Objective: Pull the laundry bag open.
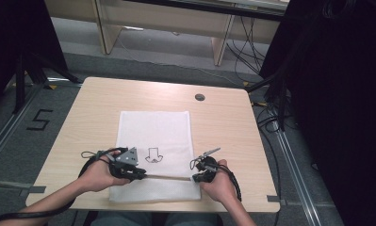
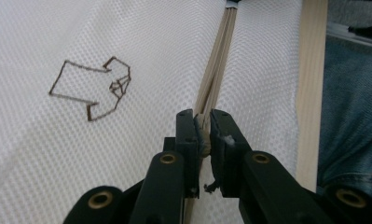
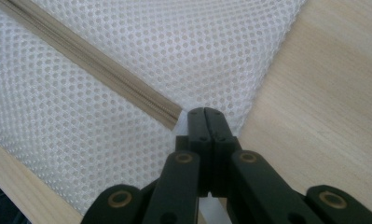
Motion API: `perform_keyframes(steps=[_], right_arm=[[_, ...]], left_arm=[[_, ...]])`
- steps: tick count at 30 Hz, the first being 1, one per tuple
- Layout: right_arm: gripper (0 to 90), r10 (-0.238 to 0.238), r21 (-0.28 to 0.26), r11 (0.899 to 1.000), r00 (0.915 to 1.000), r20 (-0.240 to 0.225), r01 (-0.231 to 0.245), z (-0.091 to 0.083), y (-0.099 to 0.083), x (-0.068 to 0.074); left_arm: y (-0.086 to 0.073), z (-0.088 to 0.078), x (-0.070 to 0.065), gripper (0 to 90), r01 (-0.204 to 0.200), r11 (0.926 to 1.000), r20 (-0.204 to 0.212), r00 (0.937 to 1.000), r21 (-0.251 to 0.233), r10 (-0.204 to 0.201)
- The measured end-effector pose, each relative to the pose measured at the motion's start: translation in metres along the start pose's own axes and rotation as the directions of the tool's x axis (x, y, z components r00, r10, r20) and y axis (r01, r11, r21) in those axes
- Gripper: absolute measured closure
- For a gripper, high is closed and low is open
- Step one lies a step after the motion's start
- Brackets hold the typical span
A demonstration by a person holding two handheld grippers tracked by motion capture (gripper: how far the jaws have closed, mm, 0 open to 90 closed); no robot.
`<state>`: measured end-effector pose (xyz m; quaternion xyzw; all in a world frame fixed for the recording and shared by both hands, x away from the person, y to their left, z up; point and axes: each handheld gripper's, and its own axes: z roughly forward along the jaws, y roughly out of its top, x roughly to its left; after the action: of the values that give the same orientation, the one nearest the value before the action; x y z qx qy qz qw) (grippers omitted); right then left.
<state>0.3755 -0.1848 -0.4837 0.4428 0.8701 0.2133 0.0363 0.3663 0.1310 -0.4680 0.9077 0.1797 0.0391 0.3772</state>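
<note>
- 1 white mesh bag (image 1: 155, 141), centre frame, flat on table (image 1: 223, 127)
- 1 beige zipper (image 1: 169, 177)
- left gripper (image 2: 203, 133): clamped on zipper pull (image 2: 203, 128)
- right gripper (image 3: 205, 122): jaws together, pinching bag's edge by zipper end

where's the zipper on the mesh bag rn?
In the high view the zipper runs across the near part of the white mesh bag, between the left gripper and right gripper, below the arrow drawing.

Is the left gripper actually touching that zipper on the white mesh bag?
Touching. The left gripper view shows the left gripper with its jaws pinched on the beige zipper pull, at the end of the zipper.
</note>
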Motion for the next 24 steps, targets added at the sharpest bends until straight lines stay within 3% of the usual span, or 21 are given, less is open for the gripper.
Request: perform_keyframes(steps=[1,4,6,10,12,13,15,16,17,18,19,20,21,23,24], right_arm=[[90.0,-0.013,-0.004,1.0,0.9999,-0.003,0.013,0.0,0.0,-0.001],[90.0,0.006,0.004,1.0,1.0,-0.001,-0.006,0.0,0.0,0.001],[90.0,-0.032,-0.007,0.999,0.9995,-0.002,0.032,0.001,0.0,-0.002],[90.0,0.014,0.016,1.0,0.9999,0.004,-0.015,-0.002,-0.001,0.002],[90.0,-0.014,-0.004,1.0,0.9999,-0.001,0.014,-0.001,-0.002,0.001],[90.0,0.005,0.01,1.0,1.0,-0.004,-0.005,-0.002,-0.002,0.003],[90.0,0.002,0.016,1.0,1.0,-0.002,-0.002,-0.001,-0.002,0.002],[90.0,-0.004,0.014,1.0,1.0,0.001,0.004,-0.001,-0.002,0.002],[90.0,-0.003,0.015,1.0,1.0,0.007,0.003,-0.001,-0.002,0.003],[90.0,-0.005,0.015,1.0,0.9999,0.01,0.005,-0.001,-0.002,0.003],[90.0,0.005,0.023,1.0,0.9999,0.013,-0.006,-0.002,-0.002,0.004],[90.0,-0.016,0.009,1.0,0.9999,0.004,0.015,-0.001,-0.002,0.002],[90.0,0.001,0.019,1.0,1.0,0.003,-0.001,-0.002,-0.002,0.003],[90.0,-0.001,0.018,1.0,1.0,0.002,0.001,-0.002,-0.002,0.003],[90.0,-0.002,0.017,1.0,1.0,0.005,0.002,-0.001,-0.002,0.003]], left_arm=[[-0.003,-0.002,0.001,82.0,0.001,1.0,-0.004,1.0,0.003,-0.001],[-0.009,-0.003,0.0,82.0,0.025,0.9996,-0.001,0.9997,-0.011,-0.025],[-0.011,-0.003,0.001,82.0,0.02,0.9998,0.003,0.9998,-0.006,-0.02],[-0.012,-0.003,0.0,82.0,0.03,0.9994,0.009,0.9995,-0.016,-0.03],[-0.011,-0.005,0.001,82.0,0.012,0.9998,0.007,0.9999,-0.019,-0.011],[-0.011,-0.005,0.001,82.0,0.012,0.9998,0.01,0.9999,-0.018,-0.011],[-0.012,-0.006,0.0,82.0,0.038,0.9991,0.005,0.9993,-0.021,-0.038],[-0.013,-0.007,0.001,82.0,0.015,0.9999,-0.004,0.9999,-0.003,-0.015],[-0.015,-0.008,0.001,82.0,0.04,0.999,0.007,0.9992,-0.018,-0.04],[-0.017,-0.009,0.002,82.0,0.027,0.9996,0.002,0.9996,-0.012,-0.027],[-0.019,-0.01,0.002,82.0,0.039,0.9991,-0.002,0.9992,-0.014,-0.039],[-0.021,-0.011,0.003,82.0,0.05,0.9985,0.004,0.9987,-0.021,-0.05],[-0.022,-0.011,0.003,82.0,0.063,0.9977,0.008,0.998,-0.023,-0.063],[-0.025,-0.014,0.004,82.0,0.044,0.9989,0.001,0.999,-0.016,-0.044],[-0.026,-0.015,0.004,82.0,0.06,0.9981,-0.007,0.9982,-0.013,-0.06]])
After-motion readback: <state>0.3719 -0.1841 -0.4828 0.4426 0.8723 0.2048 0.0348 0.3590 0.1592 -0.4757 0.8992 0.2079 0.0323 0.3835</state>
